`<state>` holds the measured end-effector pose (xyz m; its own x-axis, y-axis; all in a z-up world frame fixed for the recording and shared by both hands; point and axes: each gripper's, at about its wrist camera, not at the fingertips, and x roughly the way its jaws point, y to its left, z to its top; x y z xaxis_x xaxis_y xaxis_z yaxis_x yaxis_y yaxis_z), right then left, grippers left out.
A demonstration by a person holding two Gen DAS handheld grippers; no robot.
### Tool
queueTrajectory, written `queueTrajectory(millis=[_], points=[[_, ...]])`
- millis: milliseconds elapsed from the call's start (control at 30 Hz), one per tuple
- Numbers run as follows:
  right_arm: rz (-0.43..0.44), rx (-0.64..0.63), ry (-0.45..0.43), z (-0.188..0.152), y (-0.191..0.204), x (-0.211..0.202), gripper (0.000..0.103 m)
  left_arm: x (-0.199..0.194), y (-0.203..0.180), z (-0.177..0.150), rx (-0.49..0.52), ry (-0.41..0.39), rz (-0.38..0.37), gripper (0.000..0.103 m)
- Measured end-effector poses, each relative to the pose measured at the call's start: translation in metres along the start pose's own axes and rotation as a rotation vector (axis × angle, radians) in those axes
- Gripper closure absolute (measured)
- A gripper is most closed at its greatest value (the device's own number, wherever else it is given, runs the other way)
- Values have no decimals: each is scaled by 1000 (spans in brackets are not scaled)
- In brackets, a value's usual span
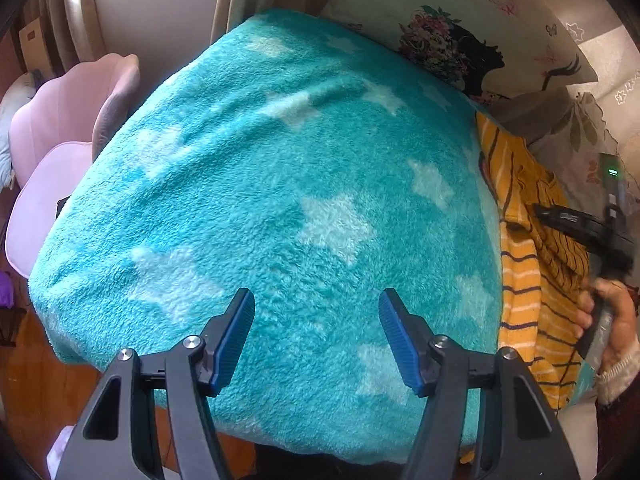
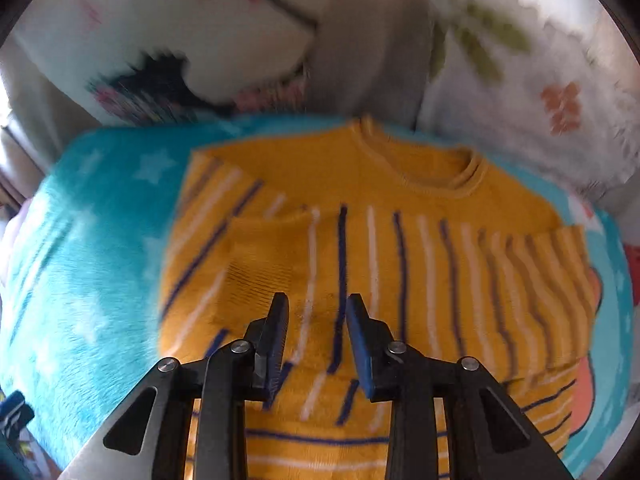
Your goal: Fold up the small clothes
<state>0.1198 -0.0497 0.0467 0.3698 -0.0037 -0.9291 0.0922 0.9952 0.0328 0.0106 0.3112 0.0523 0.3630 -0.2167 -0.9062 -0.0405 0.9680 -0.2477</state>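
A small mustard-yellow sweater (image 2: 400,264) with navy and white stripes lies on a turquoise star-patterned fleece blanket (image 2: 88,264), its collar toward the pillows and its sleeves folded across the body. My right gripper (image 2: 318,320) hovers over the middle of the sweater with its jaws partly open and nothing between them. In the left wrist view the sweater (image 1: 528,264) lies at the right edge, and the right gripper (image 1: 600,236) is over it in a hand. My left gripper (image 1: 316,312) is wide open and empty over the bare blanket (image 1: 280,184), left of the sweater.
A printed pillow (image 1: 460,36) and floral bedding (image 2: 540,80) lie behind the blanket. A pink shell-shaped chair (image 1: 60,144) stands at the left beside the bed. Wooden floor (image 1: 36,384) shows below the blanket's near edge.
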Motion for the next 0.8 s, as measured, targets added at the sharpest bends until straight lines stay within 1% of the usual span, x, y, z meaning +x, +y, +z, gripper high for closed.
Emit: queueTrajectory(millis=[33, 67, 100, 133, 167, 200, 233, 267, 333, 367, 433, 467, 533, 567, 600, 667, 700, 767, 800], points=[[9, -5, 17, 0, 4, 7, 71, -2, -2, -1, 6, -4, 5, 40], [-2, -30, -18, 1, 13, 4, 71, -4, -5, -2, 13, -9, 13, 40], [25, -44, -23, 1, 18, 2, 73, -8, -9, -4, 19, -17, 23, 40], [89, -54, -26, 0, 22, -3, 78, -10, -11, -6, 21, -21, 29, 40], [134, -63, -32, -1, 25, -7, 78, -14, -14, -8, 20, -27, 38, 40], [193, -83, -36, -4, 27, -15, 74, -16, -17, -11, 19, -32, 43, 40], [207, -89, -40, -8, 26, -19, 71, -19, -21, -14, 17, -37, 49, 40], [215, -94, -53, -15, 20, -29, 71, -22, -25, -17, 15, -44, 56, 40], [236, -83, -66, -28, 3, -41, 65, -28, -37, -26, 9, -59, 66, 40], [255, -62, -66, -40, -16, -49, 64, -30, -43, -31, 6, -61, 66, 40], [267, -26, -62, -58, -52, -60, 62, -32, -59, -45, -6, -60, 48, 39], [269, -2, -62, -67, -78, -66, 61, -31, -67, -50, -10, -54, 38, 39], [261, 40, -67, -84, -121, -77, 53, -24, -85, -63, -19, -31, 13, 39], [242, 71, -68, -98, -152, -83, 50, -19, -94, -70, -17, -14, 0, 39], [224, 91, -64, -108, -173, -85, 46, -14, -105, -78, -17, 2, -18, 39], [176, 149, -44, -136, -222, -92, 45, -6, -122, -91, -10, 24, -42, 39], [169, 182, -32, -148, -241, -91, 45, -2, -130, -97, -7, 31, -59, 39], [178, 271, 6, -177, -282, -85, 45, 6, -145, -106, -1, 46, -90, 39], [193, 304, 17, -189, -294, -83, 45, 11, -152, -111, 1, 53, -105, 39]])
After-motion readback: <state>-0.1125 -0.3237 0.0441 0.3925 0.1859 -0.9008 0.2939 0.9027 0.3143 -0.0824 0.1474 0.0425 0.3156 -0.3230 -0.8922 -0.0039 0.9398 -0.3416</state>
